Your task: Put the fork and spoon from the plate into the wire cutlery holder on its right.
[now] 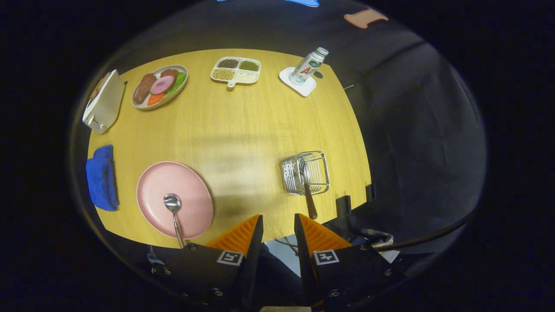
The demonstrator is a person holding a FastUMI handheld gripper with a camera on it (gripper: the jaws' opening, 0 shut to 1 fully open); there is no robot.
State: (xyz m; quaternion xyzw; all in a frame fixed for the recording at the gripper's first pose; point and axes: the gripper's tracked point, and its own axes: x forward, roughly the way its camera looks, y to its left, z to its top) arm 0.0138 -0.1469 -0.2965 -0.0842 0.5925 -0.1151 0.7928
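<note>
The tool [279,225] hangs above the near edge of the tabletop [243,130], its fingers parted with nothing between them. The spoon [174,211] lies on the pink plate [190,190] to the near left. To the right, the fork [308,199] stands in the wire cutlery holder [306,172], handle leaning toward the fingers.

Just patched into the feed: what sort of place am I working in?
Likely a staged dining table in a cloth-walled booth: food platter, pink plate with spoon, wire cutlery holder. The gripper hovers, jaws open.
</note>
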